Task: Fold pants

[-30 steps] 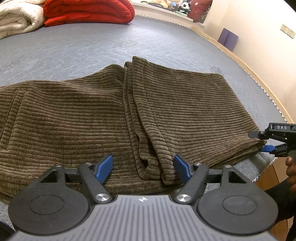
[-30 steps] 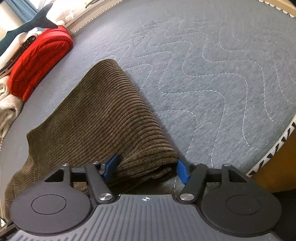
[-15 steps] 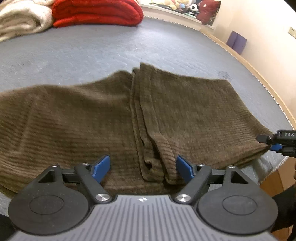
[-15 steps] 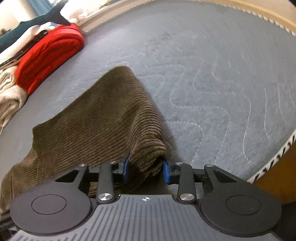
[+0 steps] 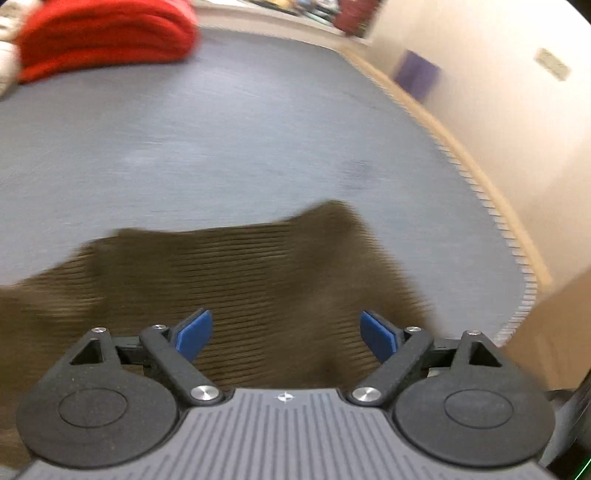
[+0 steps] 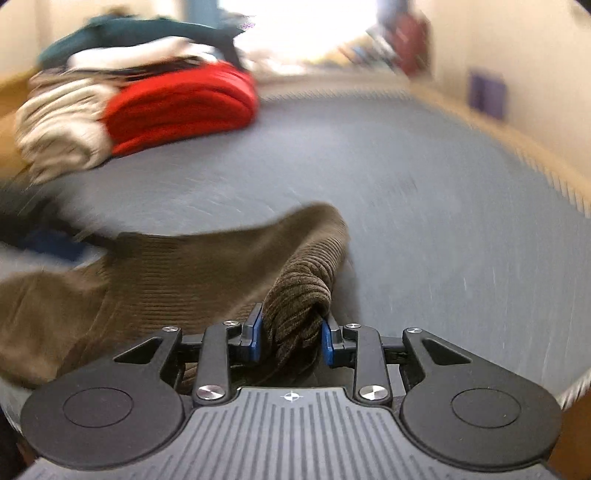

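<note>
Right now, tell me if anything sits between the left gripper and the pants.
Nothing visible does. The left gripper is open with the brown pants right under and ahead of its fingers. The right gripper is shut on a bunched edge of the pants. The red blanket lies far off on the mattress.

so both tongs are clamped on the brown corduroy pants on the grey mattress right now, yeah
Not quite. Only the right tongs are clamped on the brown corduroy pants, bunching an edge of them. The left wrist view shows the left tongs wide open, with the pants below them and nothing gripped. The pants are indeed on the grey mattress.
</note>
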